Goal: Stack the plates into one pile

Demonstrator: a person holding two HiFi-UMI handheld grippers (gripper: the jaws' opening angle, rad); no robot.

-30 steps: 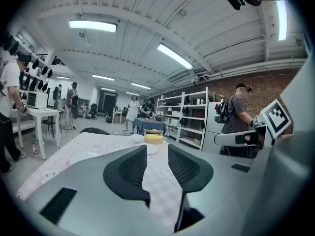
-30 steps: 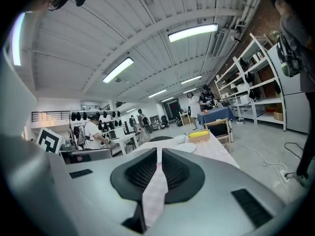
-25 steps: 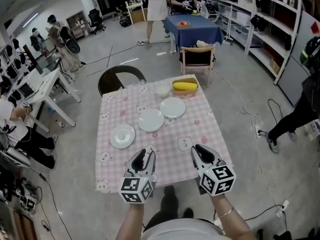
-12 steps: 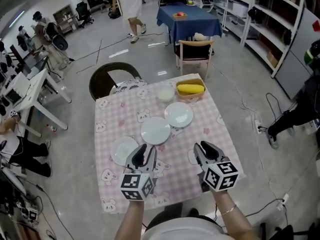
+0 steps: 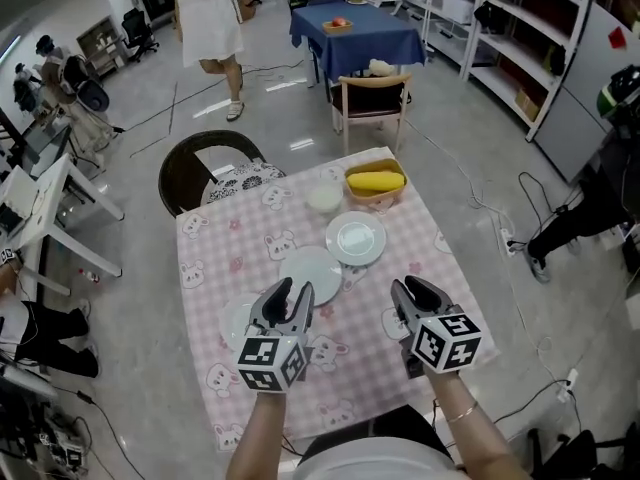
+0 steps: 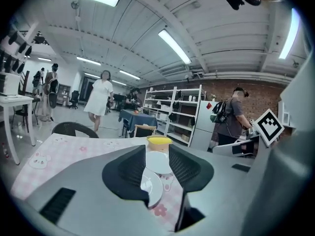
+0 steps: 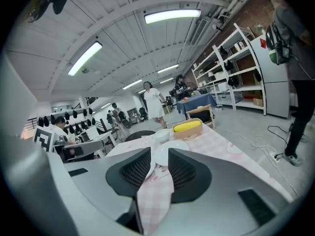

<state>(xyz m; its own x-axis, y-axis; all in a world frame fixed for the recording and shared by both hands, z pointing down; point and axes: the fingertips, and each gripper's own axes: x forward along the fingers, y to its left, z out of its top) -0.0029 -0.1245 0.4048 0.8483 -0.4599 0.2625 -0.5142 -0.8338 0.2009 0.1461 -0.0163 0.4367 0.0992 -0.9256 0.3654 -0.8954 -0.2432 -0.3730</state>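
Note:
Three white plates lie apart on the pink checked tablecloth (image 5: 220, 248): a far plate (image 5: 355, 238), a middle plate (image 5: 311, 274), and a near-left plate (image 5: 238, 319) half hidden behind my left gripper (image 5: 292, 293). That gripper hovers over the table with its jaws opening and nothing between them. In the left gripper view the middle plate (image 6: 152, 186) lies just beyond the left gripper (image 6: 157, 167). My right gripper (image 5: 408, 290) hovers at the near right, its jaws also opening and empty. The right gripper view shows the far plate (image 7: 170, 148) ahead of the right gripper (image 7: 158, 168).
A white bowl (image 5: 323, 198) and a basket with something yellow in it (image 5: 375, 182) stand at the table's far side. A dark chair (image 5: 205, 166) is at the far left corner and a wooden chair (image 5: 372, 100) stands beyond. A person in white (image 5: 206, 23) walks behind.
Both grippers have moved forward from the table's near edge to over the cloth, close to the plates. The left gripper now covers part of the near-left plate.

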